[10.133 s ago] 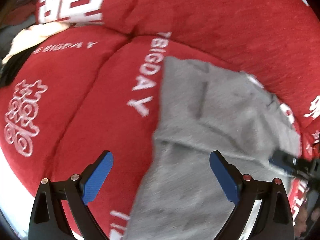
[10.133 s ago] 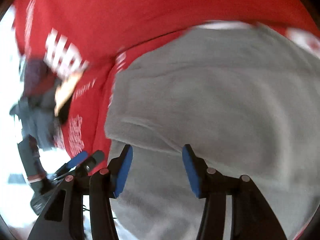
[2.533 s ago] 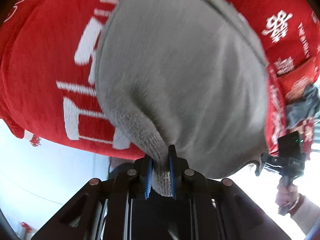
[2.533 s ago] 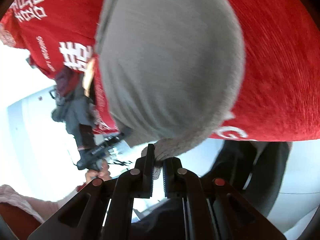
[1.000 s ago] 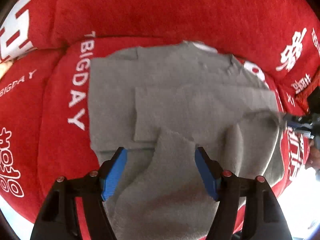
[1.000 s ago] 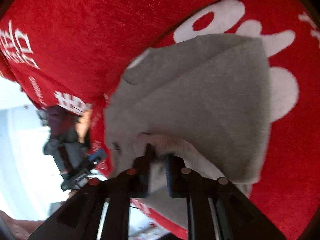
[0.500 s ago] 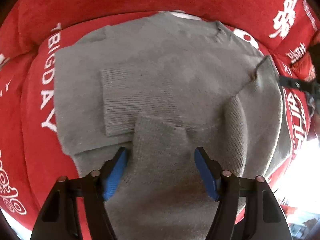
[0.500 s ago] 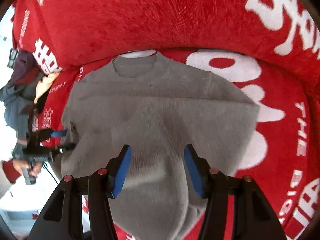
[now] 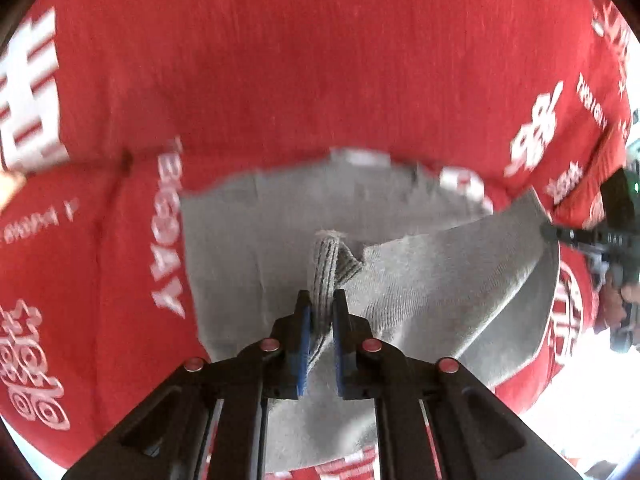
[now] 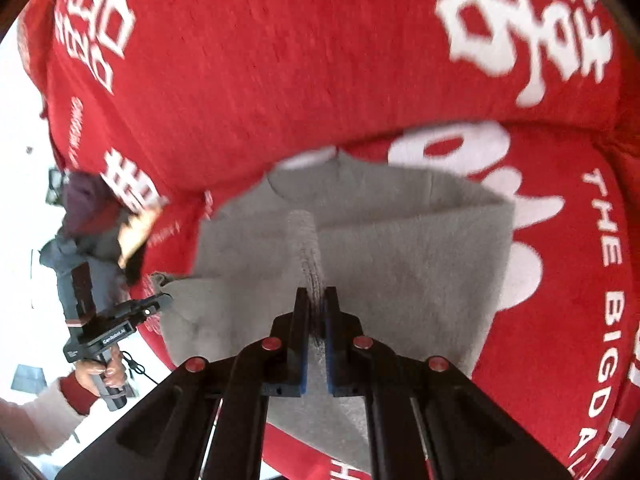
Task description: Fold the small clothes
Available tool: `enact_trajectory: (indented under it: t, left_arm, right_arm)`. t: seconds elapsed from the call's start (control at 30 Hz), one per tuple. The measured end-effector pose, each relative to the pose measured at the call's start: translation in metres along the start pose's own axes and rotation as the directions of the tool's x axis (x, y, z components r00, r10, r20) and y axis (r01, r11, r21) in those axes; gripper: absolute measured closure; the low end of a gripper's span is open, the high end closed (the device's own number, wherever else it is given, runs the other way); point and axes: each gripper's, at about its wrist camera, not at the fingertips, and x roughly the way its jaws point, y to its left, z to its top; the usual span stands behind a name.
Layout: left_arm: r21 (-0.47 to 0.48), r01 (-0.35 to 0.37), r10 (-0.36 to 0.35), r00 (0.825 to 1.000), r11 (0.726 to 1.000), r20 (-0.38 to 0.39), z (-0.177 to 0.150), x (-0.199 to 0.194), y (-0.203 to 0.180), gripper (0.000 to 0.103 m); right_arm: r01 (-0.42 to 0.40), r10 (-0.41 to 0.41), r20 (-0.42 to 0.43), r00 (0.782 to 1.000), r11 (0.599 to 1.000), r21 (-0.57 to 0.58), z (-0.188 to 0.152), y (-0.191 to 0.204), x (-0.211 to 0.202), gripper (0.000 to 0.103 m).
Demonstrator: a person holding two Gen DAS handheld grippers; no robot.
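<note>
On the red cushioned sofa [image 9: 320,80], spread flat with neckline toward the backrest: grey sweater [image 9: 248,240], lower hem raised at two spots. Left gripper [image 9: 319,312] pinching a ribbed fold of hem, jaws just closed onto it; right gripper [image 10: 317,308] likewise just closed, nipping a ridge of knit between blue pads. Both fingers pressed tight on fabric, none spread.

Likely step: carry hem up and over toward collar for a halving fold. To do well: lift both pinches level and together, keeping the hem taut between them so no sag or twist forms. Travel straight toward the neckline, not sideways. Lower until hem edge meets shoulders squarely, then release both at once. Watch folded-in sleeves underneath; a fast pull might drag them out. Worth avoiding: uneven height, which would skew the crease.
</note>
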Motion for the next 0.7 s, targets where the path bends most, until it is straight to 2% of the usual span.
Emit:
enact_trajectory:
  t: [0.1,0.2,0.4,0.5,0.57,0.6,0.63,0.7]
  left_arm:
    - [0.012,-0.023,0.022,0.998,1.0,0.057,0.031,0.002,0.006,0.092]
    - [-0.001,-0.054,0.054,0.995,0.999,0.078,0.054,0.026,0.011,0.092]
    - [-0.072,-0.159,0.159,0.987,0.985,0.005,0.065,0.099,0.024,0.092]
    - [-0.08,-0.257,0.257,0.966,0.963,-0.015,0.062,0.119,0.031,0.092]
    - [-0.103,-0.28,0.277,0.96,0.955,-0.045,0.064,0.124,0.04,0.091]
    - [-0.119,-0.284,0.28,0.959,0.951,-0.051,0.065,0.122,0.045,0.083]
    - [-0.124,-0.297,0.293,0.955,0.947,-0.049,0.065,0.121,0.047,0.064]
    - [-0.133,-0.353,0.352,0.936,0.926,-0.025,0.065,0.11,0.052,0.039]
  right_arm:
    - [0.027,-0.026,0.038,0.999,0.999,-0.024,0.023,0.003,0.0,0.096]
    - [0.061,-0.059,0.049,0.997,0.997,-0.039,0.045,0.0,0.012,0.096]
    - [0.164,-0.165,-0.024,0.986,0.986,-0.026,0.069,-0.036,0.075,0.096]
    - [0.198,-0.198,-0.057,0.979,0.98,0.0,0.071,-0.054,0.097,0.096]
    - [0.209,-0.207,-0.072,0.976,0.978,0.018,0.071,-0.064,0.106,0.096]
    - [0.212,-0.209,-0.079,0.975,0.977,0.025,0.07,-0.067,0.109,0.096]
    - [0.215,-0.212,-0.086,0.974,0.976,0.035,0.07,-0.07,0.111,0.096]
    - [0.23,-0.226,-0.075,0.971,0.972,0.054,0.07,-0.071,0.108,0.094]
